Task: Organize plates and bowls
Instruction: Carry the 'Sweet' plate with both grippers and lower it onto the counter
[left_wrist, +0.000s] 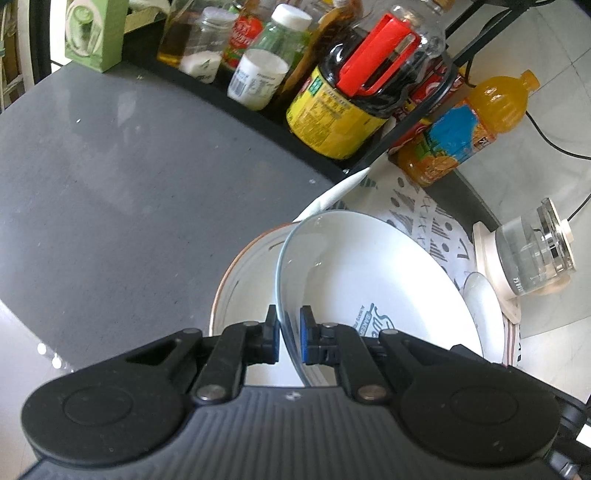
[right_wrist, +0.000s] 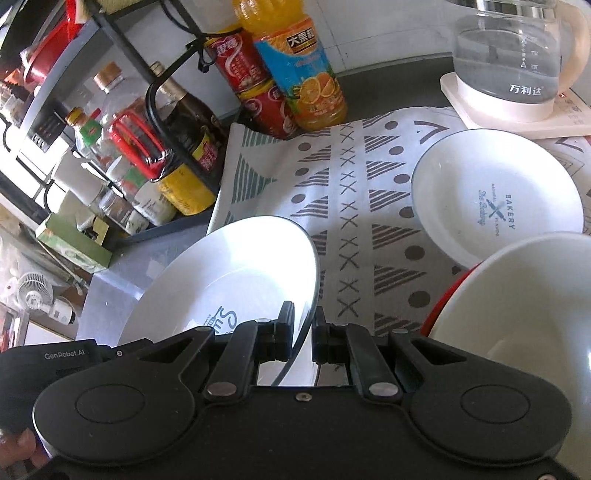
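Grey countertop (left_wrist: 110, 177), patterned cloth (right_wrist: 351, 206) spread on it, black condiment rack (left_wrist: 258, 110), orange juice bottle (right_wrist: 299, 70), kettle base (right_wrist: 517, 114)

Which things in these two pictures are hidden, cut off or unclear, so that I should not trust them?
- Left wrist view: the lower plate is mostly covered by the held plate; whether they touch cannot be told.
- Left wrist view: the left gripper hides the held plate's near rim.
- Right wrist view: the red-sided bowl is cut off by the right edge.
- Right wrist view: the print in the tilted plate is hidden behind the right gripper.
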